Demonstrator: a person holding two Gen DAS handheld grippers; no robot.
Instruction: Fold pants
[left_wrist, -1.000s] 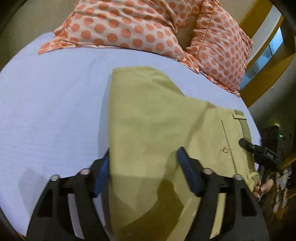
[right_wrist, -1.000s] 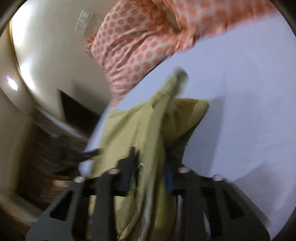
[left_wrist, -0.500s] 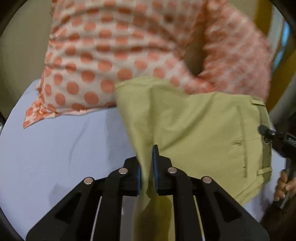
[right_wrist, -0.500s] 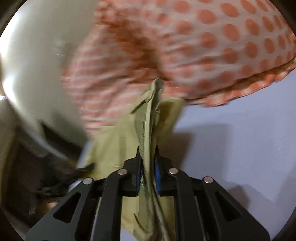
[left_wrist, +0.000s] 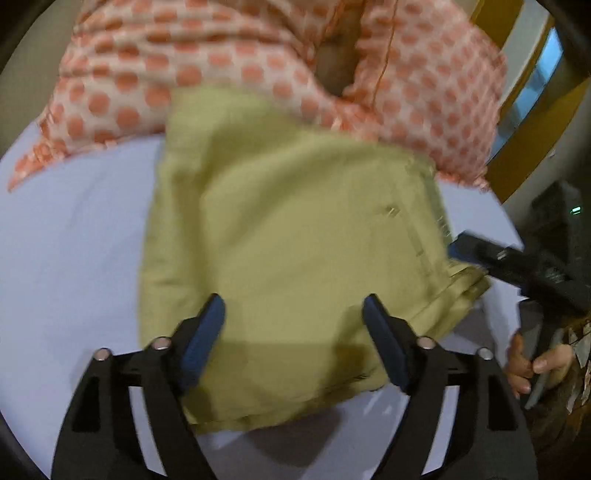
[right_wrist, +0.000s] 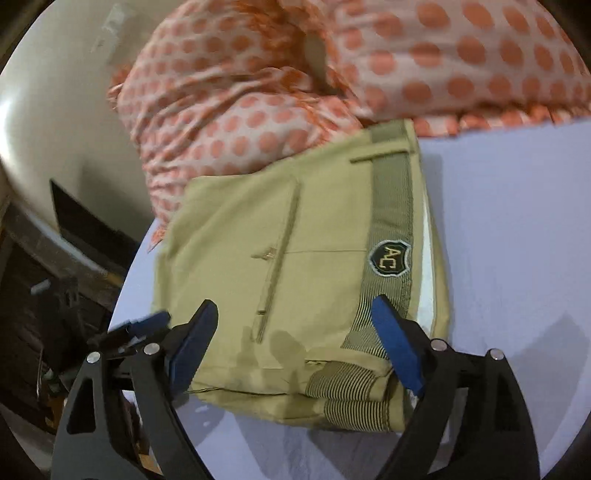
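The khaki pants (left_wrist: 295, 240) lie folded in a flat stack on the pale blue bed sheet (left_wrist: 74, 258). In the right wrist view the pants (right_wrist: 314, 258) show the striped inner waistband with an "AC" badge (right_wrist: 389, 257) and a back pocket. My left gripper (left_wrist: 293, 321) is open and empty, hovering over the near edge of the stack. My right gripper (right_wrist: 295, 328) is open and empty over the waistband end. The right gripper also shows in the left wrist view (left_wrist: 517, 266) at the right edge of the pants.
Two orange polka-dot pillows (left_wrist: 258, 55) lie just behind the pants, also in the right wrist view (right_wrist: 295, 92). The bed edge (right_wrist: 129, 295) drops off at the left, with dark furniture (right_wrist: 74, 229) beyond. A yellow window frame (left_wrist: 535, 110) stands at the right.
Both grippers were shut on the pants half a second ago and carried the fold toward the pillows. Now both are open, and the pants lie released in a folded stack.
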